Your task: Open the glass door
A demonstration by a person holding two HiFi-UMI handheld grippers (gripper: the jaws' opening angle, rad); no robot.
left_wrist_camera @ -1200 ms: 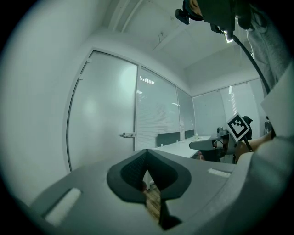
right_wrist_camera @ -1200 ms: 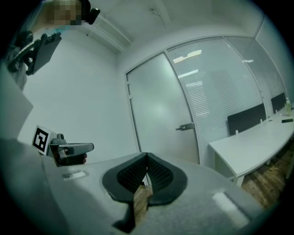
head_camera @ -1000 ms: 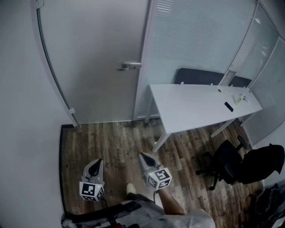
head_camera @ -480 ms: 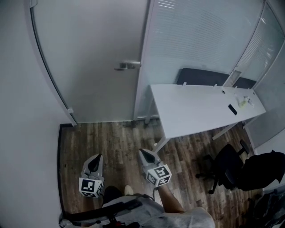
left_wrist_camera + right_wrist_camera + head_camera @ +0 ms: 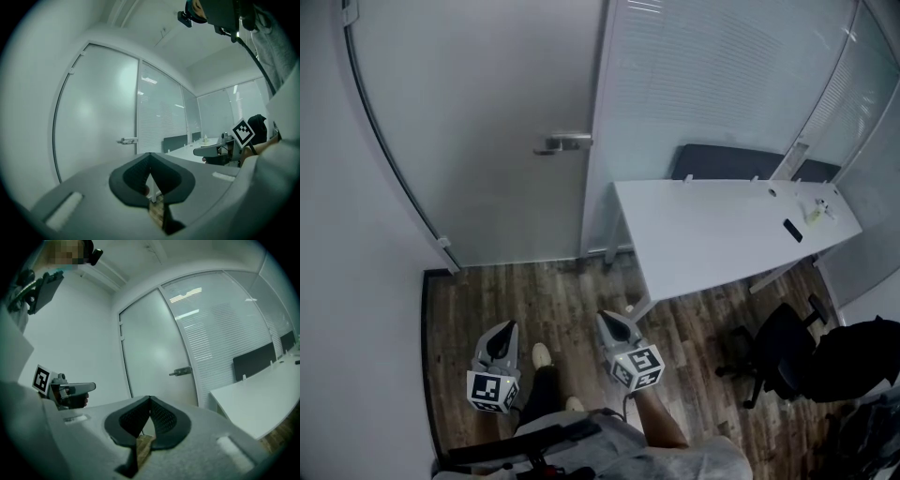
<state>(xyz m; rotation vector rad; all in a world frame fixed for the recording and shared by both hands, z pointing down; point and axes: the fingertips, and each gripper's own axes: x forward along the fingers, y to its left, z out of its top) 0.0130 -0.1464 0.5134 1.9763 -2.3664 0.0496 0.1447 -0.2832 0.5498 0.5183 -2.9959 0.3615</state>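
The frosted glass door (image 5: 478, 122) stands closed ahead, and its metal lever handle (image 5: 562, 142) sits at its right edge. Both grippers are held low over the wood floor, well short of the door and pointing at it. My left gripper (image 5: 504, 329) is shut with nothing in it, and its jaws (image 5: 150, 154) meet at the tips. My right gripper (image 5: 606, 320) is also shut and empty, with its tips together (image 5: 150, 399). The handle shows far off in both gripper views (image 5: 127, 140) (image 5: 180, 371).
A white wall (image 5: 347, 281) runs along the left. Right of the door is a glass partition with blinds (image 5: 703, 84). A white desk (image 5: 722, 230) with a black phone (image 5: 793, 230) stands at the right, and a black office chair (image 5: 778, 352) beside it. A shoe (image 5: 542, 355) is between the grippers.
The person has stepped toward the door, and a foot has come forward between the grippers. Both grippers moved along with the body and stayed shut. The door has not moved.
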